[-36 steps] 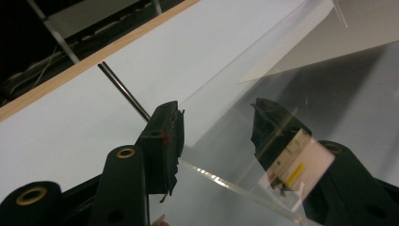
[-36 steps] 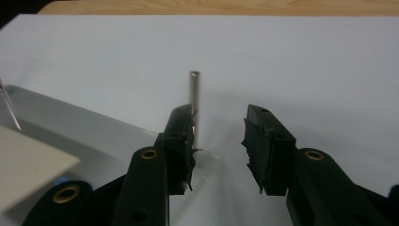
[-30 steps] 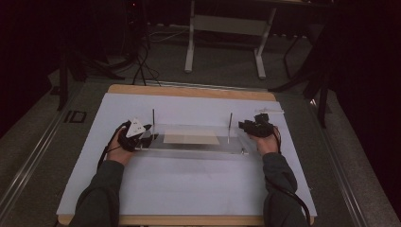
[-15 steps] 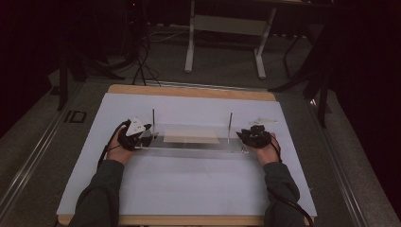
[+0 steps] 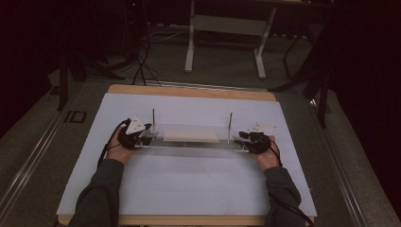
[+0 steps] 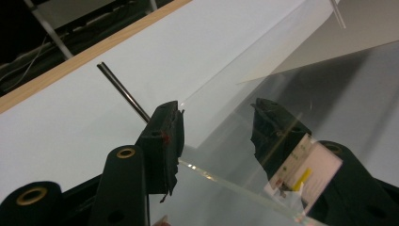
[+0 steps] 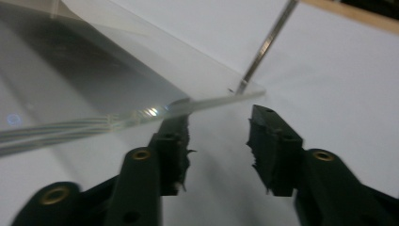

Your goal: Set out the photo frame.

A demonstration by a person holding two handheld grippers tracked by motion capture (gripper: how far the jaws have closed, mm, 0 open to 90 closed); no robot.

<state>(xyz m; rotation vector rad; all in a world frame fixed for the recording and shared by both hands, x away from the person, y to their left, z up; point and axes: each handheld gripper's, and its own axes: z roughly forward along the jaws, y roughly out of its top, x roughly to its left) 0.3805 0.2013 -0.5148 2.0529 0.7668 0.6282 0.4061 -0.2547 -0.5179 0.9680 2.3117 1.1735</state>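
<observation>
Both grippers stand at the ends of a clear plate (image 5: 191, 144) that lies across the middle of the white sheet (image 5: 189, 189) covering the table. Left gripper (image 5: 134, 135) sits at the plate's left end with its jaws spread wide; in the left gripper view the plate's corner (image 6: 263, 155) runs between the two black jaws, one above the plate and one beneath it, and neither pad presses on it. Right gripper (image 5: 255, 140) sits at the right end, its jaws having just been opening; in the right gripper view they stand apart just short of the plate's edge (image 7: 155, 113), one jaw tip tucked under it, gripping nothing. A thin metal rod (image 5: 153, 121) rises upright from the plate near the left end and a second rod (image 5: 230, 125) near the right end. A pale rectangular sheet (image 5: 191, 134) lies just behind the plate, between the rods. The person's forearms in dark sleeves (image 5: 101, 194) come in from the near edge of the wooden table (image 5: 189, 91).
</observation>
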